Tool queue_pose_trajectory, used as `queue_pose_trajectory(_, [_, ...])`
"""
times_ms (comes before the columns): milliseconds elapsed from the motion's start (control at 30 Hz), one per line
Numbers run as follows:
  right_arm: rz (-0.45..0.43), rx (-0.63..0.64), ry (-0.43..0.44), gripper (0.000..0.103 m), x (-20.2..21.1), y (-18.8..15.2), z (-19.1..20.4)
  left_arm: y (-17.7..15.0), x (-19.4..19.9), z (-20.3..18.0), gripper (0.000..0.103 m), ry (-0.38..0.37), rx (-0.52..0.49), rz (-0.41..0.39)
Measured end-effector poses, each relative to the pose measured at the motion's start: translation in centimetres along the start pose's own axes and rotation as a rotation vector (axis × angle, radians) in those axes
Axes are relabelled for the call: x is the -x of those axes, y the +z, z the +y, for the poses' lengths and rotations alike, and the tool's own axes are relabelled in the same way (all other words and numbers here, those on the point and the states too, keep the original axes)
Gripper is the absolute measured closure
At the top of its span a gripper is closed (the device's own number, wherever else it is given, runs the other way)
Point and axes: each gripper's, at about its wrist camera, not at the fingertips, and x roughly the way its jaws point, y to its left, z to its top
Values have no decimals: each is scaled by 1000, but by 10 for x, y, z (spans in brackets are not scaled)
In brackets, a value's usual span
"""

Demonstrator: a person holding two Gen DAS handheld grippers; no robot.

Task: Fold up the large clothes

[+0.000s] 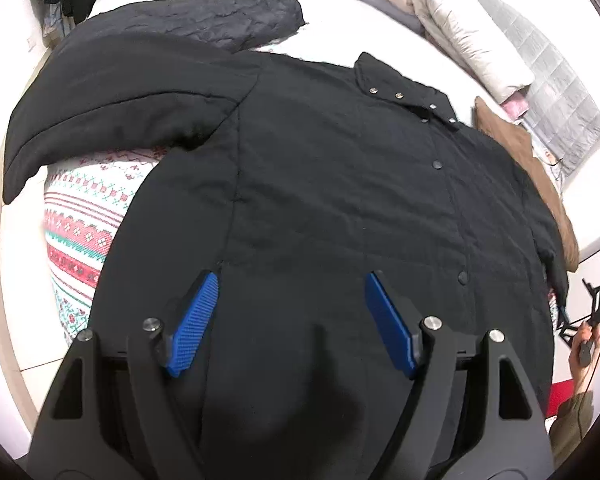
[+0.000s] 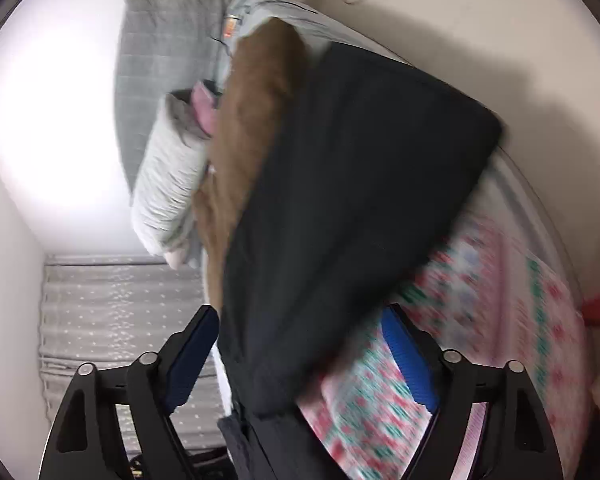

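Left wrist view looks down on a black padded coat [image 1: 340,184] spread flat, front up, over a patterned red, green and white blanket [image 1: 80,232] on the bed. The left gripper [image 1: 290,320] hangs just above the coat's lower body, its blue pads [image 1: 194,320] standing wide apart with only flat fabric beneath them and nothing pinched. One sleeve [image 1: 112,108] stretches away from the coat's shoulder on the side farther from the snap-buttoned collar [image 1: 404,92]. Beyond the collar lie a brown garment [image 1: 512,140] and pale folded bedding [image 1: 460,32]. At the coat's far edge the person's hand [image 1: 584,346] shows, holding a black grip. Right wrist view is blurred and rolled sideways: the right gripper [image 2: 300,354] is spread open, with a dark edge of the coat [image 2: 352,200] running between its fingers, though no pad presses on it.
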Motion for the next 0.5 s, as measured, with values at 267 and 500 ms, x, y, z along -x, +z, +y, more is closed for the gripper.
queue_pose_trajectory(267, [-86,66,-101,72,-33,11,6,4,-17,17,26,48,40,65])
queue_pose_trajectory(500, [-203,342,-64,92,-13,0,71,6,-12,23,26,43,49,74])
